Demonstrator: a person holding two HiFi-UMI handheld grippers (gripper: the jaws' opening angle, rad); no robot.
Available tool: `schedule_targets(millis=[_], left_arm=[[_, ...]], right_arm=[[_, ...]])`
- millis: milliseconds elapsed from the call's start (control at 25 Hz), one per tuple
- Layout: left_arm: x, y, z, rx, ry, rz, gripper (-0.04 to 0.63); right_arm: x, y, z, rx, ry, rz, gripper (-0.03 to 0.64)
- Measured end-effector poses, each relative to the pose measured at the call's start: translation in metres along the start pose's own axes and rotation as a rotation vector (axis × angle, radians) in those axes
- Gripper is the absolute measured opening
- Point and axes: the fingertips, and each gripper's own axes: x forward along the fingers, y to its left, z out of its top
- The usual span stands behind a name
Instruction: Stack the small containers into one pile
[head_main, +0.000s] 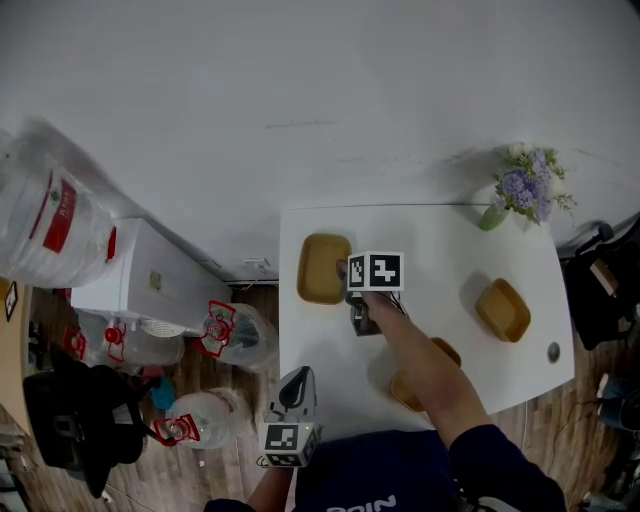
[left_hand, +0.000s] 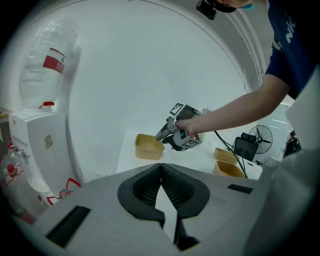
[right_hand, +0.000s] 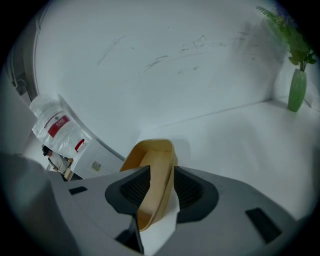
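Three tan containers lie on the white table (head_main: 450, 240): one at the far left (head_main: 322, 268), one at the right (head_main: 502, 309), and one near the front (head_main: 412, 388), partly under my right forearm. My right gripper (head_main: 346, 271) is at the left container's right side. In the right gripper view its jaws (right_hand: 161, 172) stand open astride that container's (right_hand: 152, 165) right wall, with gaps beside the wall. My left gripper (head_main: 298, 376) hangs low off the table's front left corner. Its jaws (left_hand: 161, 165) are shut, with nothing between them.
A green vase of purple flowers (head_main: 525, 190) stands at the table's back right, and a small round thing (head_main: 553, 351) lies near its right edge. Left of the table are a white cabinet (head_main: 150, 280) and several water bottles (head_main: 235, 335) on the floor.
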Motion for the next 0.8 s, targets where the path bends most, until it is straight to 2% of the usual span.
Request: schedule_targets(millis=[320,400,440,520,800], left_arm=[[0.011,0.02,-0.005,-0.034,0.05,0.014,0.02],[0.011,0.029,-0.007,-0.062,0.058,0.033,0.02],[0.011,0.033,-0.008,-0.077,0.059,0.044,0.02],[0.009,0.042,-0.006,-0.086,0.06,0.068,0.02],[-0.002,0.065,-0.013,-0.083,0.044,0.148,0.02]], right_arm=[[0.027,-0.008,-0.006,0.015,0.07,-0.013,0.156],[0.032,-0.011,-0.01,0.03,0.091,-0.021,0.156],[0.033,-0.013,-0.012,0.048,0.096,-0.027,0.149],[0.034,-0.015,-0.013,0.073,0.1,-0.035,0.092],[0.036,-0.014,-0.013,0.104,0.082,-0.047,0.063]])
